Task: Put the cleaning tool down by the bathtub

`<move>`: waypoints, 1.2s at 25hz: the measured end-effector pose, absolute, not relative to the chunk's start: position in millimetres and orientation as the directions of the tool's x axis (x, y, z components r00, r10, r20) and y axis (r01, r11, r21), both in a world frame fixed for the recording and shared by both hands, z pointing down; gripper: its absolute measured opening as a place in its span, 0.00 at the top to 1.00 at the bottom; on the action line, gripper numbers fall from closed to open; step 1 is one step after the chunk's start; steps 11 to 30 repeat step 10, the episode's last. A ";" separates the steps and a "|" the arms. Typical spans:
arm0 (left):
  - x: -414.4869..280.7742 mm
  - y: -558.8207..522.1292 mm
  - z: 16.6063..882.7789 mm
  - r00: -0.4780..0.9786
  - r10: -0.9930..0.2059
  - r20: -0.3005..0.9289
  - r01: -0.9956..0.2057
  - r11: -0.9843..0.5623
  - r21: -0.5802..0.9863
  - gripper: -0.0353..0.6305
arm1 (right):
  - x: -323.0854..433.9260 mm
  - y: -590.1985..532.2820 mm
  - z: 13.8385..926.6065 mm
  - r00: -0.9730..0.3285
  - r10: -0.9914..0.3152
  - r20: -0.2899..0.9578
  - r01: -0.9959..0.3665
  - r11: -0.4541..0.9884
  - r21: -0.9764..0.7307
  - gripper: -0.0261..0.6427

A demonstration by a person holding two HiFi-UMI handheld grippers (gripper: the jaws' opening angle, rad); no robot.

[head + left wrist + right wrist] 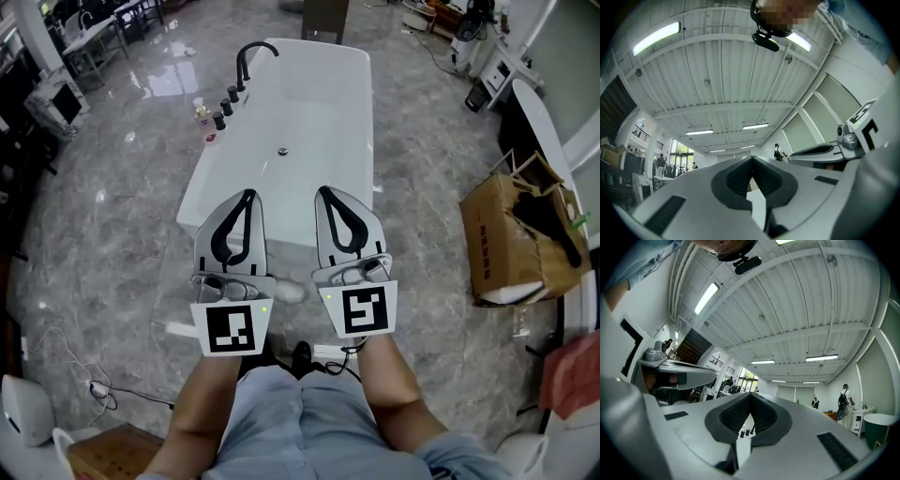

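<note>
The white bathtub [309, 112] runs away from me, with a black faucet [253, 52] and knobs on its left rim. Both grippers hover side by side over its near end, pointing slightly upward. My left gripper [248, 194] is shut with nothing between its black pads, and its tips meet in the left gripper view [751, 159]. My right gripper [323, 190] is shut and empty too [750, 394]. On the floor by the tub's near end, between the grippers, lies a pale object [289, 292], partly hidden; I cannot tell what it is.
An open cardboard box [516, 244] stands on the marble floor at the right, beside another white tub [548, 122]. Bottles [202, 117] stand on the floor left of the faucet. A white strip [181, 330] and a cable [94, 386] lie at the lower left.
</note>
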State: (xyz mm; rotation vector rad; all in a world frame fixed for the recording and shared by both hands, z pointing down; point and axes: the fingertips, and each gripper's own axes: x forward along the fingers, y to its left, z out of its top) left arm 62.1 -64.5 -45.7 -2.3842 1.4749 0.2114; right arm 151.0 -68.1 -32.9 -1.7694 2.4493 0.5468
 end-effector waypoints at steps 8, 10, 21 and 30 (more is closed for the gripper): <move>65.3 -56.8 -47.6 0.462 -0.835 -0.299 -0.886 -0.414 -0.211 0.92 | 152.6 -61.2 -32.2 -0.332 -0.905 -0.266 -0.931 0.270 0.244 0.94; 66.3 -55.5 -49.7 0.465 -0.832 -0.303 -0.884 -0.415 -0.217 0.92 | 153.0 -60.4 -33.4 -0.331 -0.905 -0.269 -0.932 0.268 0.245 0.94; 66.3 -55.5 -49.7 0.465 -0.832 -0.303 -0.884 -0.415 -0.217 0.92 | 153.0 -60.4 -33.4 -0.331 -0.905 -0.269 -0.932 0.268 0.245 0.94; 66.3 -55.5 -49.7 0.465 -0.832 -0.303 -0.884 -0.415 -0.217 0.92 | 153.0 -60.4 -33.4 -0.331 -0.905 -0.269 -0.932 0.268 0.245 0.94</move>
